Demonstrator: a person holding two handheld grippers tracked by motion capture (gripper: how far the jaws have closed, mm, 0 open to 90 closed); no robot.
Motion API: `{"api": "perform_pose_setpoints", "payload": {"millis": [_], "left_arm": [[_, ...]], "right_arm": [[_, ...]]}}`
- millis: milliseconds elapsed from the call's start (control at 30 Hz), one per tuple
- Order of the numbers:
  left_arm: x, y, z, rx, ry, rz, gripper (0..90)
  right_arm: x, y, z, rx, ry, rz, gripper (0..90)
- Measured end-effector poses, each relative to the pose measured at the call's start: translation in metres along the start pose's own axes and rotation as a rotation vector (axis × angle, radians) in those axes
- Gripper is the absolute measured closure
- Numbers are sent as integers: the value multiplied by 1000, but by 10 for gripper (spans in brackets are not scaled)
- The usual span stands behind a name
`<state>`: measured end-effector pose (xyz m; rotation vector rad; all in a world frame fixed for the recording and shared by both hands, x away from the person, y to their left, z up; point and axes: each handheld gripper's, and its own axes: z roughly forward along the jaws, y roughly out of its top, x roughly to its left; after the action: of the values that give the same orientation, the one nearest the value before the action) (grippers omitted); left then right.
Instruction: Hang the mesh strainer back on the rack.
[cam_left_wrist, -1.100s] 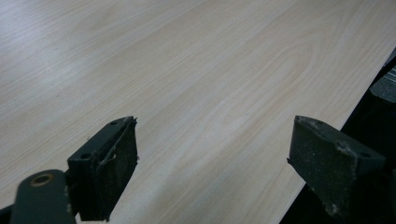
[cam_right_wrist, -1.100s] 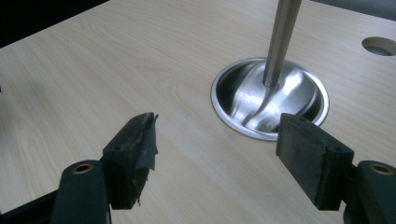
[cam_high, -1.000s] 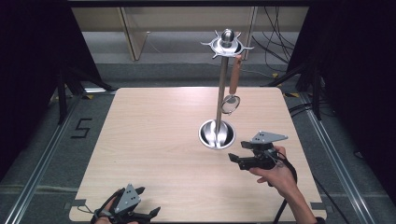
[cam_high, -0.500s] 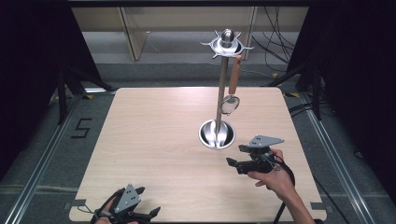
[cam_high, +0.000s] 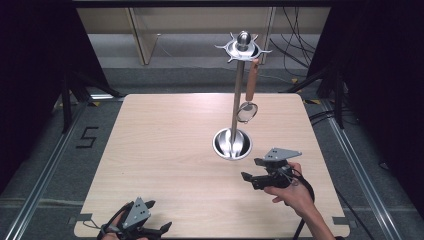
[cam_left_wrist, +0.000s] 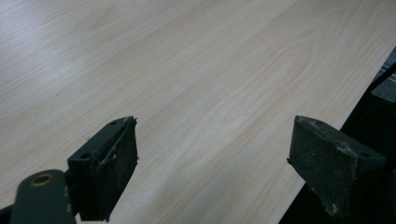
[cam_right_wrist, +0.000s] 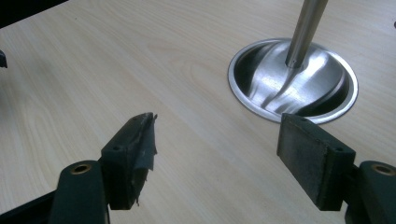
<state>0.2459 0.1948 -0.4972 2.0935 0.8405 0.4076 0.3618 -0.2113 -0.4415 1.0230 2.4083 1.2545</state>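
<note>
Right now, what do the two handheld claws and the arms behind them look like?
Both are black two-jaw tools. Each, the left claw and the right claw, carries a grey three-cornered plate on top. Their flat dark pads look worn, with frayed edges. A black cable trails from the right one past the person's bare forearm; no sleeve shows.

Right gripper (cam_right_wrist: 215, 154) has its two black jaws spread wide with nothing but bare tabletop between them, and the left pad looks pretty chewed up, with a torn, frayed edge. Just past the right jaw sits the round steel base dish (cam_right_wrist: 327, 100) of the stand, flat on the light wood table (cam_right_wrist: 116, 70), with the stand's shiny pole (cam_right_wrist: 303, 30) rising out of its middle and leaning up toward the top edge. The dish's near rim is partly hidden behind the right jaw's tip, though I can't tell if they touch.
</note>
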Motion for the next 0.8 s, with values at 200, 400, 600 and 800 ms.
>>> {"api": "perform_pose_setpoints", "payload": {"millis": [200, 400, 600, 800], "left_arm": [[0, 0, -1, 11, -1, 3, 148], [1, 0, -1, 22, 0, 14, 148], [0, 0, 0, 10, -2, 2, 148], [4, 2, -2, 18, 0, 66, 148]], "right_arm": [[1, -3, 2, 13, 2, -1, 289], [4, -5, 3, 1, 1, -4, 289], [9, -9, 4, 6, 15, -6, 287], [10, -13, 6, 22, 23, -22, 286]]}}
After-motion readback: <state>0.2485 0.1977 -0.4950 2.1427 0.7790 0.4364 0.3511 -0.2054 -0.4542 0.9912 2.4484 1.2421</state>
